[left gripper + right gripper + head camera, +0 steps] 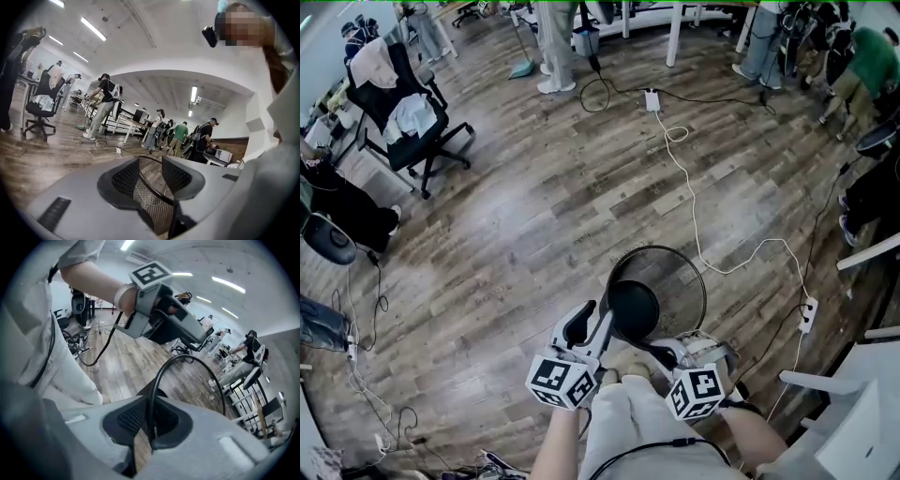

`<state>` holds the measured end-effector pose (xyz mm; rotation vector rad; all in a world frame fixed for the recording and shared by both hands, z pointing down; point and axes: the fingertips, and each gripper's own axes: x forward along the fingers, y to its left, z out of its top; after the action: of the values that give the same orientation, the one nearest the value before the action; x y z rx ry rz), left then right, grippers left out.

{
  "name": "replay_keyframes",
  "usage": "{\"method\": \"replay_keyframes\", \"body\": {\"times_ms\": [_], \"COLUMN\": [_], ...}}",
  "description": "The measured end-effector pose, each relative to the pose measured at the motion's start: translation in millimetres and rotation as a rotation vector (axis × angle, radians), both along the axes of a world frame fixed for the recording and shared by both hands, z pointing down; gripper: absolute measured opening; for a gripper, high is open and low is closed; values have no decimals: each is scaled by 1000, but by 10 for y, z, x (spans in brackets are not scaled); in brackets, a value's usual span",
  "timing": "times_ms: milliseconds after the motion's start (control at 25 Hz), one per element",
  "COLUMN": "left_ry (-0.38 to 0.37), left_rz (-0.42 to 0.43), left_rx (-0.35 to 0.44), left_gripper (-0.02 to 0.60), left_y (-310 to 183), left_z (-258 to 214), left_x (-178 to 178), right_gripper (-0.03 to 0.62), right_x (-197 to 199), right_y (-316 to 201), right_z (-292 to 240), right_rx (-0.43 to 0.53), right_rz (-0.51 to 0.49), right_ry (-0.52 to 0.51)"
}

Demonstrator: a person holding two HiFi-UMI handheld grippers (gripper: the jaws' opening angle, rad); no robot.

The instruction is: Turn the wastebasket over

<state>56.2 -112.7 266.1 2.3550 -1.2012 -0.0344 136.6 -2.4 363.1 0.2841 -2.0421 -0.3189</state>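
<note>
Our left gripper (152, 177) had its jaws spread wide w/ the wastebasket's (677, 279) mesh wall & rim wire standing between them, pads not pressing, prob. so that side could slip off or re-grip as the thing rolled. The wastebasket hung tilted just in front of our body, between both grippers and clear of the wood floor (534, 216), which we judged gave it room to swing over. Our right gripper (150, 423) had its jaws nearly together, pinching the thin rim wire, so it seemed to carry the load & act as pivot.
</note>
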Motion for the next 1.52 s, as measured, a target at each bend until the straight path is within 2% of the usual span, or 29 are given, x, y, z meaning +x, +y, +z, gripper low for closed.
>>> {"method": "replay_keyframes", "body": {"times_ms": [120,360,480,560,600,800,1120,1520], "left_ry": [-90,-252,-288,-269,-252,-215,-150,-61], "left_rz": [-14,-6,-12,-30,-48,-125,-213,-286], "left_rx": [-52,-190,-254,-285,-295,-312,-268,-237], "left_gripper": [164,164,164,143,100,65,55,55], "left_y": [-123,-211,-174,-139,-130,-157,-164,-73], "left_z": [-52,-7,75,71,60,23,-198,-305], "left_x": [-10,-158,-289,-394,-449,-637,-893,-1170], "right_gripper": [35,35,37,37,38,35,25,28], "right_x": [-39,-141,-219,-287,-317,-460,-654,-756], "right_y": [52,203,257,287,300,287,253,218], "right_z": [-200,-483,-532,-571,-592,-661,-744,-931], "right_rx": [39,115,134,124,113,55,1,55], "right_rz": [-66,-217,-283,-301,-304,-297,-306,-414], "right_ry": [41,108,134,127,122,106,82,183]}}
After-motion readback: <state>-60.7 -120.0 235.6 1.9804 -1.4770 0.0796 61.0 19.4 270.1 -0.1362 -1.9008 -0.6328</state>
